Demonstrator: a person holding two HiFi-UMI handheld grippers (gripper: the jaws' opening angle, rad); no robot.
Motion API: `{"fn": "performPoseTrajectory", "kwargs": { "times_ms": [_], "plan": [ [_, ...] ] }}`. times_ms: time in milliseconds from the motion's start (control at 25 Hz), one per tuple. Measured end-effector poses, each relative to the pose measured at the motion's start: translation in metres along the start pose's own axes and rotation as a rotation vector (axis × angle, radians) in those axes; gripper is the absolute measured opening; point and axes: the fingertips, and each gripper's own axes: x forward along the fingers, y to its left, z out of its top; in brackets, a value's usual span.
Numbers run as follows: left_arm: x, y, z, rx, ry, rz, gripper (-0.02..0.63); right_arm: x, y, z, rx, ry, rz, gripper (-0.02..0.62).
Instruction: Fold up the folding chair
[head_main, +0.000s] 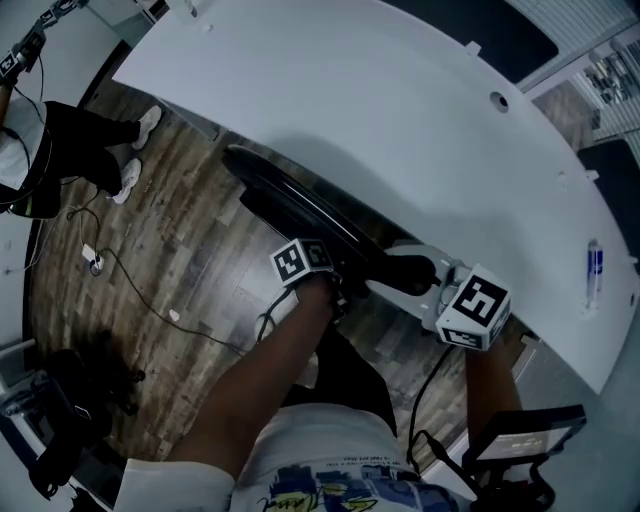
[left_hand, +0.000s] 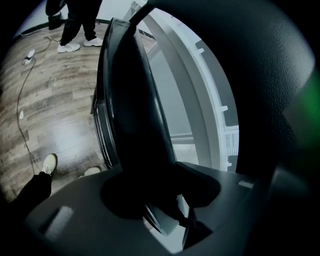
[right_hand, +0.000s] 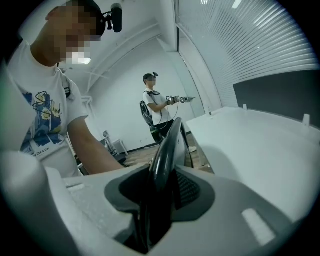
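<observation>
The black folding chair (head_main: 300, 205) is folded flat and seen edge on, beside the white table's curved edge. My left gripper (head_main: 332, 280) is at its near end. In the left gripper view the chair's dark panel (left_hand: 130, 110) runs between the jaws of the left gripper (left_hand: 160, 200). A sliver of light shows beside the panel, and it is too dark to see whether the pads press. My right gripper (head_main: 405, 272) is closed on the same end from the right. In the right gripper view the chair's rim (right_hand: 167, 150) is clamped in the right gripper (right_hand: 157, 195).
The white table (head_main: 400, 120) fills the upper right, with a blue-capped marker (head_main: 594, 265) on it. A cable (head_main: 140, 290) trails over the wood floor (head_main: 170, 200). Another person (head_main: 60, 150) stands at the far left. Dark gear (head_main: 70, 400) lies lower left.
</observation>
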Motion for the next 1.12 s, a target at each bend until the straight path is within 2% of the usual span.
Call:
{"fn": "performPoseTrajectory", "kwargs": {
  "times_ms": [120, 480, 720, 960, 1120],
  "plan": [
    [0.019, -0.012, 0.011, -0.022, -0.016, -0.037, 0.213, -0.005, -0.032, -0.001, -0.003, -0.015, -0.033, 0.126],
    [0.029, -0.028, 0.018, 0.017, -0.023, -0.133, 0.237, -0.019, -0.064, 0.0, -0.007, -0.004, -0.121, 0.126],
    [0.029, -0.037, 0.02, 0.027, -0.021, -0.166, 0.242, -0.025, -0.074, 0.005, 0.012, -0.009, -0.145, 0.124],
    [0.028, -0.039, 0.022, 0.047, -0.006, -0.183, 0.252, -0.025, -0.075, 0.009, 0.014, -0.011, -0.13, 0.124],
    [0.028, -0.037, 0.019, 0.07, 0.008, -0.185, 0.253, -0.024, -0.076, 0.005, 0.007, -0.007, -0.163, 0.126]
  ]
}}
